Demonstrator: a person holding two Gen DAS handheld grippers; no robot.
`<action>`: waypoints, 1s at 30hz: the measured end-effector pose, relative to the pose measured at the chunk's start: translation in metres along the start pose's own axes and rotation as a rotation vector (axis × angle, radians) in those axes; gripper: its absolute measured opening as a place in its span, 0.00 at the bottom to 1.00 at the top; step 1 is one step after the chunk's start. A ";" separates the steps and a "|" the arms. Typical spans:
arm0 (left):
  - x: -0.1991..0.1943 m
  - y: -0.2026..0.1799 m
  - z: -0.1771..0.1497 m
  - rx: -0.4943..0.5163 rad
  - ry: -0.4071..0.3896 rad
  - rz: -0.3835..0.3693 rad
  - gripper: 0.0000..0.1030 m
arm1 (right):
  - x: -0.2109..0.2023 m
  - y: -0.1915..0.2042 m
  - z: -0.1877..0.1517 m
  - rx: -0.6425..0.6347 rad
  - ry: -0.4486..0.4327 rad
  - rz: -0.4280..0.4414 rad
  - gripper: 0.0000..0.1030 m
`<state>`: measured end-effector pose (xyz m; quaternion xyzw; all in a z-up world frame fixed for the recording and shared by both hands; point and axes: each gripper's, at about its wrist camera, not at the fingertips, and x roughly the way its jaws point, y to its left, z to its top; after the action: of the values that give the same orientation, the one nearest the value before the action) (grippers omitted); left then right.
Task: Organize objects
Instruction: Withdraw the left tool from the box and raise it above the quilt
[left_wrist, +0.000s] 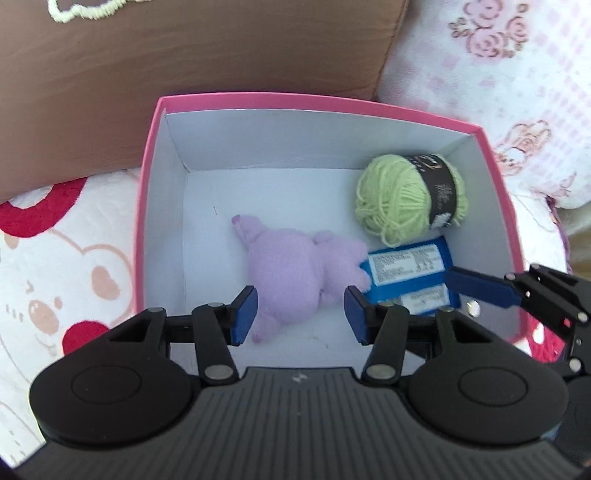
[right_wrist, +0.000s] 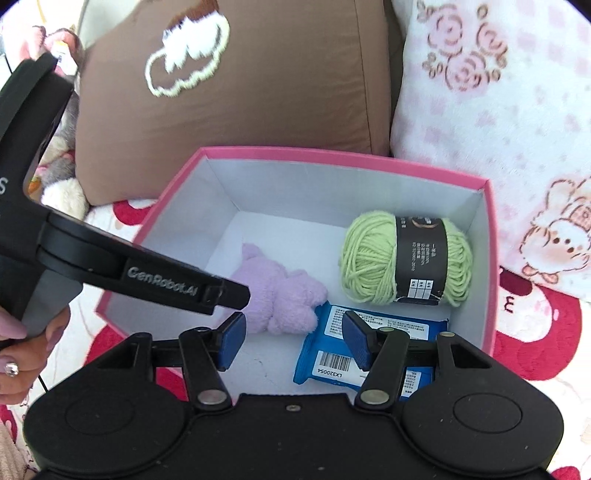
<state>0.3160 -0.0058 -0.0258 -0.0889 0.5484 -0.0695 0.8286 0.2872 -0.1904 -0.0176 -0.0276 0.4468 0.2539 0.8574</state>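
A pink box (left_wrist: 147, 177) with a white inside holds a purple plush toy (left_wrist: 288, 269), a green yarn ball (left_wrist: 402, 195) and a blue packet (left_wrist: 410, 273). My left gripper (left_wrist: 301, 317) is open and empty just above the plush toy at the box's near side. In the right wrist view the same box (right_wrist: 491, 258) shows the plush toy (right_wrist: 284, 295), yarn ball (right_wrist: 373, 262) and blue packet (right_wrist: 328, 350). My right gripper (right_wrist: 291, 341) is open and empty above the box's near edge, over the packet. It also shows in the left wrist view (left_wrist: 480, 288).
The box sits on a white blanket with red and pink cartoon prints (left_wrist: 66, 280). A brown cushion (right_wrist: 229, 92) leans behind the box, and a pink-flowered blanket (right_wrist: 498, 110) lies to the right. The left gripper's body (right_wrist: 110, 266) crosses the right wrist view.
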 end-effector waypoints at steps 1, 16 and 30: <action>-0.008 -0.001 -0.005 0.000 -0.001 -0.004 0.50 | -0.002 0.000 0.000 -0.003 -0.008 0.003 0.61; -0.083 -0.014 -0.023 0.030 -0.020 -0.014 0.51 | -0.064 0.033 -0.013 -0.082 -0.063 0.033 0.61; -0.160 -0.029 -0.077 0.078 -0.110 0.028 0.61 | -0.118 0.063 -0.036 -0.168 -0.042 0.039 0.68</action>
<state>0.1824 -0.0055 0.0943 -0.0526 0.4999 -0.0743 0.8613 0.1753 -0.1942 0.0645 -0.0854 0.4063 0.3077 0.8561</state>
